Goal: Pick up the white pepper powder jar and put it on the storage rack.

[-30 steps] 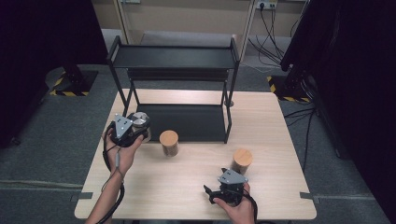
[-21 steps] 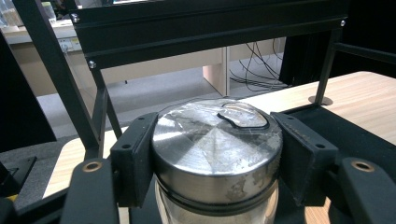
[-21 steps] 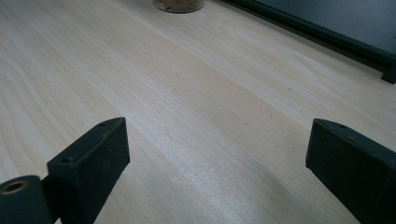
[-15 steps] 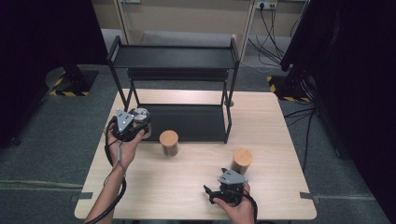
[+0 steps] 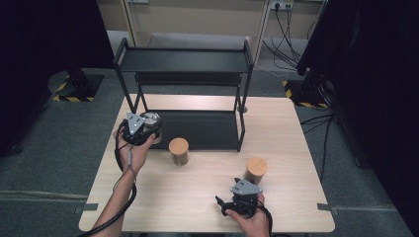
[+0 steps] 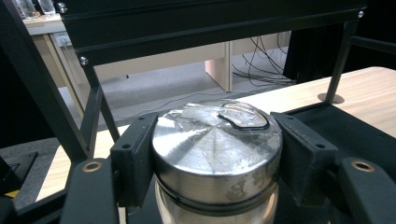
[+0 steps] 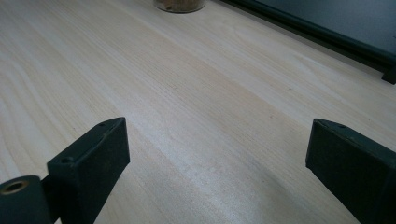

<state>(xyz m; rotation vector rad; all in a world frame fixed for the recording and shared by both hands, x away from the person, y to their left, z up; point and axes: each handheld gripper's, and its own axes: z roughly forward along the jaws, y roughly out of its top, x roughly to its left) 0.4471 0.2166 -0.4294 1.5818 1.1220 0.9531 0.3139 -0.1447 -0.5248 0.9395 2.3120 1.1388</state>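
Observation:
A glass jar with a silver metal lid point(image 6: 217, 144) sits between the jaws of my left gripper point(image 6: 218, 156), and both pads press on its lid. From above, that left gripper point(image 5: 147, 127) holds the jar point(image 5: 152, 118) at the front left corner of the black two-tier rack point(image 5: 184, 60). What the jar's base rests on is hidden. My right gripper point(image 5: 232, 195) is low over the table near the front edge. Its jaws stand open, and between them the right gripper point(image 7: 215, 158) has bare wood.
Two jars with wooden lids stand on the table, one point(image 5: 179, 150) just in front of the rack's lower tier point(image 5: 207, 129), the other point(image 5: 256, 170) close beyond my right gripper. A jar's base point(image 7: 180, 4) and the lower tier's edge point(image 7: 322, 28) lie ahead of the right jaws.
My left gripper has edged slightly towards the rack with the metal-lidded jar in it. The right gripper has stayed where it was.

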